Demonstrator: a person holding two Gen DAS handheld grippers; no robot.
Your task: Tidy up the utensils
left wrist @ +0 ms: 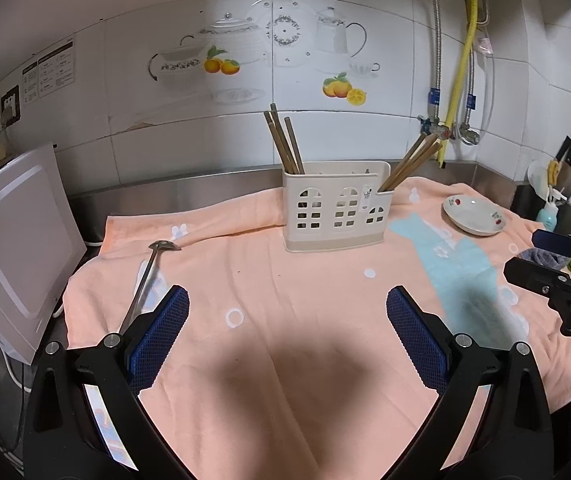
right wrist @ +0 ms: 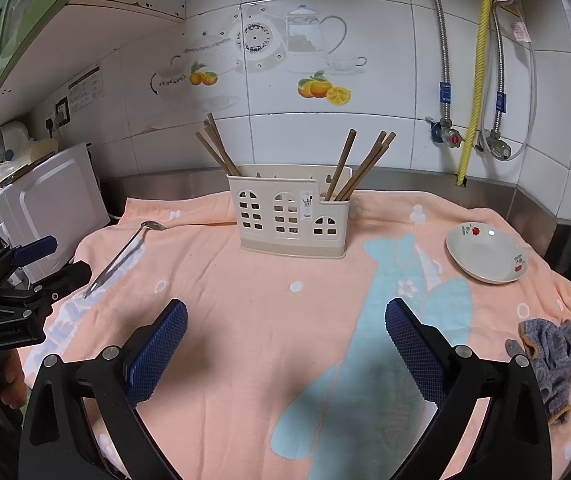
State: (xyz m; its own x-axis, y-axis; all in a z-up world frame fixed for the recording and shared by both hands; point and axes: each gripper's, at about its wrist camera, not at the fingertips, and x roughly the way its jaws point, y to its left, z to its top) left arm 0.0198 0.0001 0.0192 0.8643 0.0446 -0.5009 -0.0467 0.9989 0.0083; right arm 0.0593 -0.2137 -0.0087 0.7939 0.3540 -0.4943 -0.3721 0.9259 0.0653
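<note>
Peach towel covers the counter; cream caddy stands upright on it at the back. Left wrist view: left gripper spread wide, nothing between the blue pads, hovering over bare towel in front of the caddy. Chopsticks lean in the caddy's left slot, a second bunch in its right slot. One metal spoon lies flat on the towel left of the caddy, bowl end toward the wall, handle running down toward the left finger — apparently the only utensil not yet stowed. Judged step: reach for the spoon. The next move probably calls for swinging left and pinching the thin handle off soft cloth, which may slip. Right gripper shows at the edge, right of the caddy.

Right wrist view: right gripper also spread, empty, in front of the caddy. Spoon left of the caddy, just beside the left gripper. White saucer right of the caddy, grey cloth nearer and further right, white appliance far left — none of them blocks the path to the spoon
</note>
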